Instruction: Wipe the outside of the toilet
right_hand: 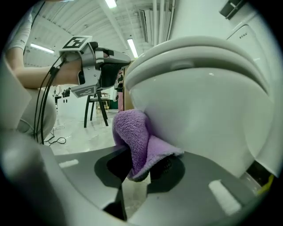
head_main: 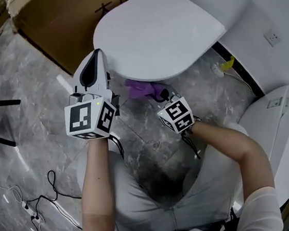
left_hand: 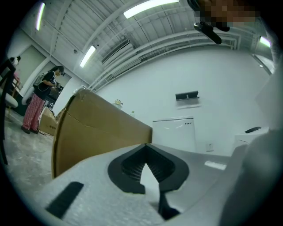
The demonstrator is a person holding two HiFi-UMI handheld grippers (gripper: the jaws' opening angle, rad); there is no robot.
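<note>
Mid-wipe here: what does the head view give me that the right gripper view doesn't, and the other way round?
Head view only: the flat top of the closed lid, the wall socket and the right tongs' marker cube.
Right gripper view only: the right tongs shut on the purple cloth, which lies against the bowl on its outer side, below the rim.
Both: the cloth, the toilet, and the left tongs, apart from the cloth.
</note>
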